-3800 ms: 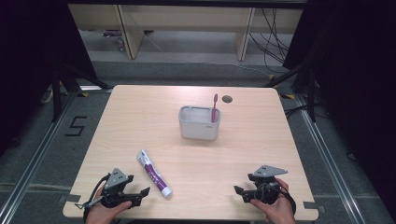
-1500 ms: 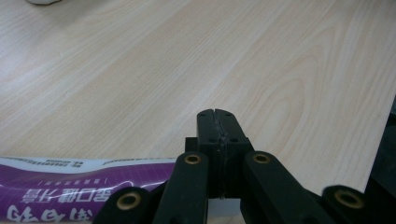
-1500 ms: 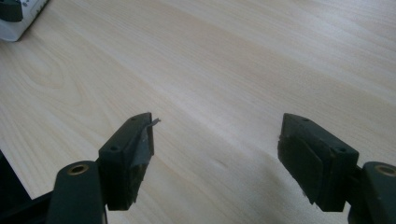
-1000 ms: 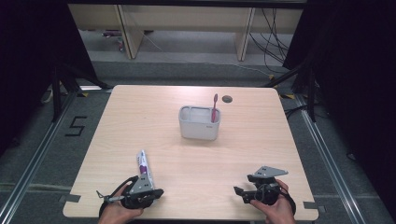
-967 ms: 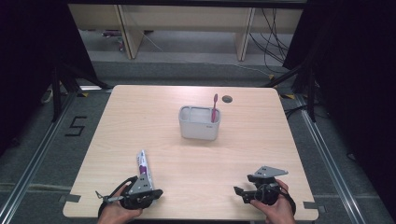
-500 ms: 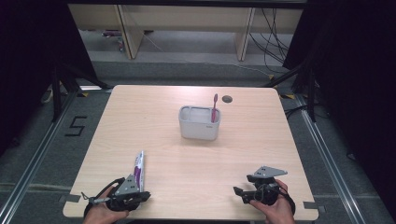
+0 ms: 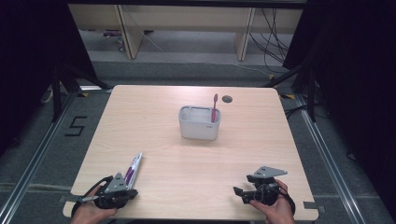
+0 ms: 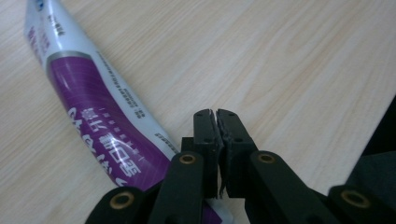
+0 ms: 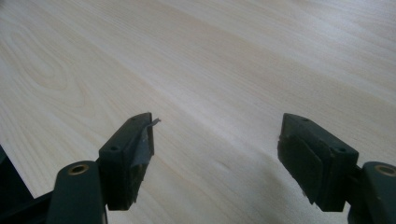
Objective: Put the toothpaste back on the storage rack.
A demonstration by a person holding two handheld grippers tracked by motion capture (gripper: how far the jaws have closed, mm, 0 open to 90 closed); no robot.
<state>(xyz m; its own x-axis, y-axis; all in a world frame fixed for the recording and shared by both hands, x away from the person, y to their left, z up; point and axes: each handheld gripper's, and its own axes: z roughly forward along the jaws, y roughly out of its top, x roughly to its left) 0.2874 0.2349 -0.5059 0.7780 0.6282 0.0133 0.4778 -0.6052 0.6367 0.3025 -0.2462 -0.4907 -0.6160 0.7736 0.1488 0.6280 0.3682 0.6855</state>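
A white and purple toothpaste tube (image 7: pixel 132 169) lies on the wooden table (image 7: pixel 187 154) near its front left corner, with its far end pointing away and to the right. My left gripper (image 7: pixel 122 189) sits at the tube's near end. In the left gripper view the jaws stand shut (image 8: pixel 216 122), tips pressed together with nothing between them. There the tube (image 8: pixel 93 107) runs along and under the left jaw. My right gripper (image 7: pixel 239 192) rests at the front right, open (image 9: pixel 224 140) over bare wood. A grey cup (image 7: pixel 199 122) at mid-table holds a red toothbrush (image 7: pixel 214 106).
A small dark hole (image 7: pixel 227 99) sits in the tabletop behind the cup. The table's front edge runs just below both hands. Metal floor rails (image 7: pixel 327 158) flank the table, and shelving legs and cables stand beyond its far edge.
My left gripper has slid left along the front edge. The tube's near end has gone with it, so the tube has swung from leaning left to leaning right. The right gripper has stayed put.
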